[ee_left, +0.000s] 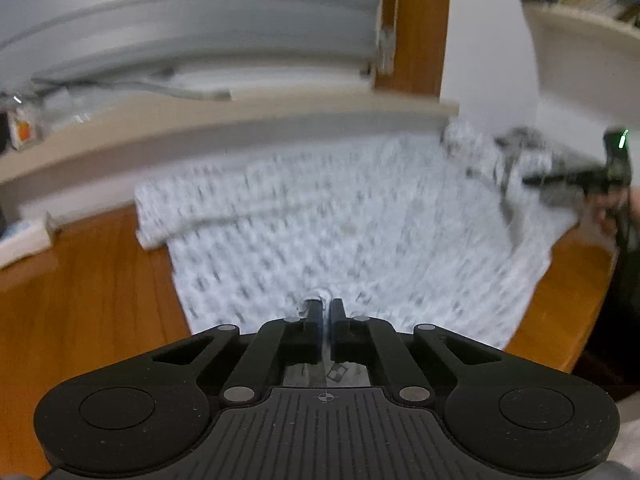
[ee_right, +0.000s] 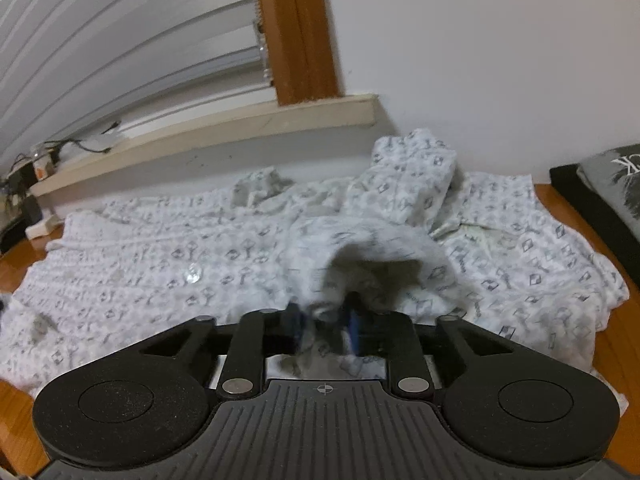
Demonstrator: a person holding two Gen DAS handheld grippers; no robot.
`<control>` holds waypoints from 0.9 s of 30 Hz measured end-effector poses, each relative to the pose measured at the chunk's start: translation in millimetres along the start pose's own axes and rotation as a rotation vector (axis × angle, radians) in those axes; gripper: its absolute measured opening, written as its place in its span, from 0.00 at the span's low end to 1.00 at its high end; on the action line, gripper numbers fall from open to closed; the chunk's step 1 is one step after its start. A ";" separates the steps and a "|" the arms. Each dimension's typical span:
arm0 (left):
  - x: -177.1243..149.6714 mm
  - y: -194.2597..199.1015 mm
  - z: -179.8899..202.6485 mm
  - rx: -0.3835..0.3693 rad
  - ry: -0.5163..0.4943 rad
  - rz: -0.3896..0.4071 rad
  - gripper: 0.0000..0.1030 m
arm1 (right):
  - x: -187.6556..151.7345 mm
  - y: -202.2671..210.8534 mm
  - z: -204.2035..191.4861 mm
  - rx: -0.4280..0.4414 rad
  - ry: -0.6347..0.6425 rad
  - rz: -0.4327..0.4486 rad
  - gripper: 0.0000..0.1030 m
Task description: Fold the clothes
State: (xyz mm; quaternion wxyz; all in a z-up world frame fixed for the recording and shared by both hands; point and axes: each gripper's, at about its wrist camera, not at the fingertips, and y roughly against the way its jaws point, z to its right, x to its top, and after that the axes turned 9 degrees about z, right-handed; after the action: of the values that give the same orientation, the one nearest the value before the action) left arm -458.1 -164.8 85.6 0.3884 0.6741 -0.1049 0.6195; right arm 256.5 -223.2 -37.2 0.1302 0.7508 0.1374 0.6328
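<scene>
A white shirt with a small grey diamond print lies spread over the wooden table. In the blurred left wrist view my left gripper is shut at the shirt's near edge, with a small tuft of white cloth pinched at its tips. My right gripper shows at the far right, held by a hand, with bunched cloth at its tips. In the right wrist view the shirt fills the table, and the right gripper is shut on a raised fold of it that arches over the fingers.
A window sill with cables, blinds and a wooden frame post runs behind the table. A dark folded garment lies at the right edge. At the left sits a white box. A shelf hangs at upper right.
</scene>
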 end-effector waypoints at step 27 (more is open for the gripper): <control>-33.6 31.5 -24.9 0.137 0.171 -0.026 0.18 | -26.3 11.4 -32.5 -0.004 0.069 0.008 0.62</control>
State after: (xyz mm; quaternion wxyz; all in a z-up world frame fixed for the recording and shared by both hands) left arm -503.5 -181.2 65.5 0.3568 0.6450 -0.0200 0.6755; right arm 220.7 -242.9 -51.7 0.1244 0.7288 0.1375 0.6592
